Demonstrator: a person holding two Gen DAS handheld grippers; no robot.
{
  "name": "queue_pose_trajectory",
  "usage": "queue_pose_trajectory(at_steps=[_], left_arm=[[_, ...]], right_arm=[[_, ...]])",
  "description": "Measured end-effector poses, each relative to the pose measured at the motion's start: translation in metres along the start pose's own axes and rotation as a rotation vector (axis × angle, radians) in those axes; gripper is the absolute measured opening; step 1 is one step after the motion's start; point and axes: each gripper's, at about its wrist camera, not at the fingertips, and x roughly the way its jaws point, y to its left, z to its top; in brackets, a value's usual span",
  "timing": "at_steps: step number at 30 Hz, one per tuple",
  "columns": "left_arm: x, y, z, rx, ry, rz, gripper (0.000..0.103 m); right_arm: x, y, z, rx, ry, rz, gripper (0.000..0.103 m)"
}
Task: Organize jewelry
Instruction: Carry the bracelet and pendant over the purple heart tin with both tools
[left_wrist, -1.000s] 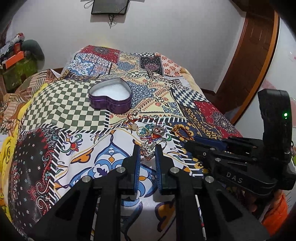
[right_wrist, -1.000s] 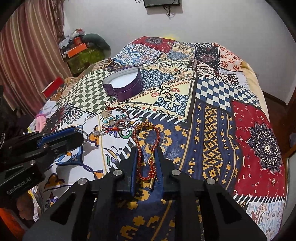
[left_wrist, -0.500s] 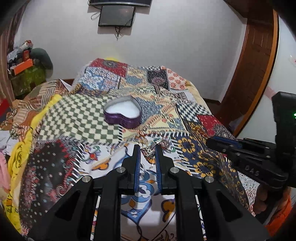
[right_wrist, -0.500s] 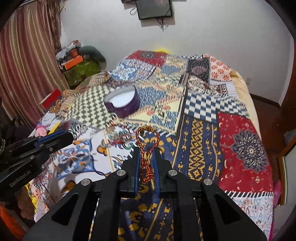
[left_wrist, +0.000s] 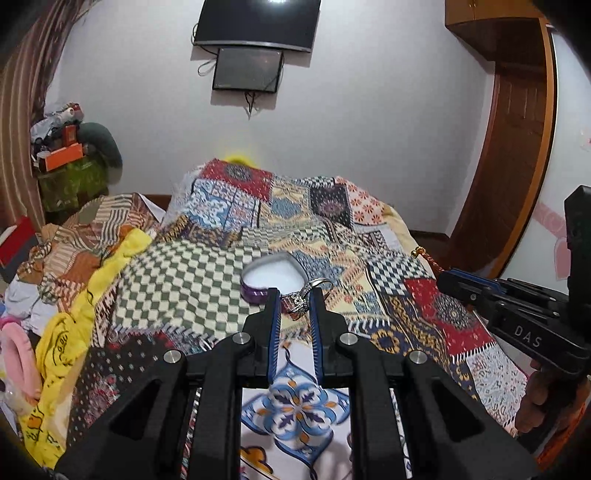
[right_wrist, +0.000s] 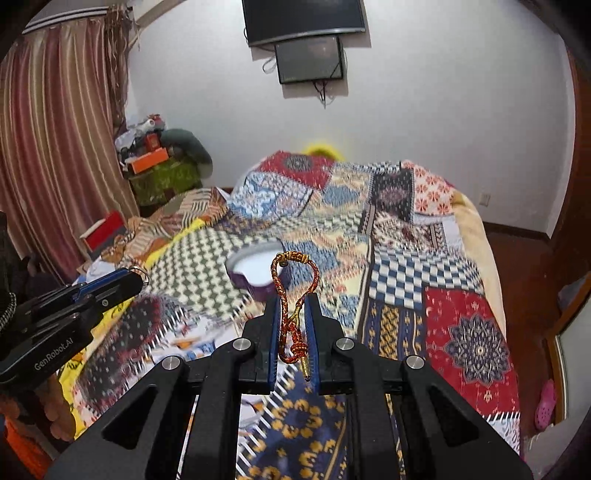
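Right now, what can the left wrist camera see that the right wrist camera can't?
Only the left wrist view shows the silver ring pinched in the left gripper, plus the wooden door on the right. Only the right wrist view shows the whole red-and-gold braided bracelet clamped in the right gripper, plus the striped curtain on the left. Both show the purple heart-shaped box sitting open on the patchwork bedspread, and the screens on the wall.
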Motion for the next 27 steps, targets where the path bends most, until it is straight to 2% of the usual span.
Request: queue_pose_trajectory(at_steps=[13, 21, 27], left_arm=[[0.014, 0.010, 0.033, 0.047, -0.030, 0.030, 0.014], [0.057, 0.023, 0.042, 0.056, 0.041, 0.034, 0.014], [0.097, 0.041, 0.043, 0.024, 0.122, 0.008, 0.014]], right_arm=[[0.021, 0.023, 0.029, -0.077, -0.067, 0.010, 0.012], [0.059, 0.018, 0.037, -0.073, -0.009, 0.049, 0.012], [0.098, 0.010, 0.043, -0.055, 0.082, 0.102, 0.012]])
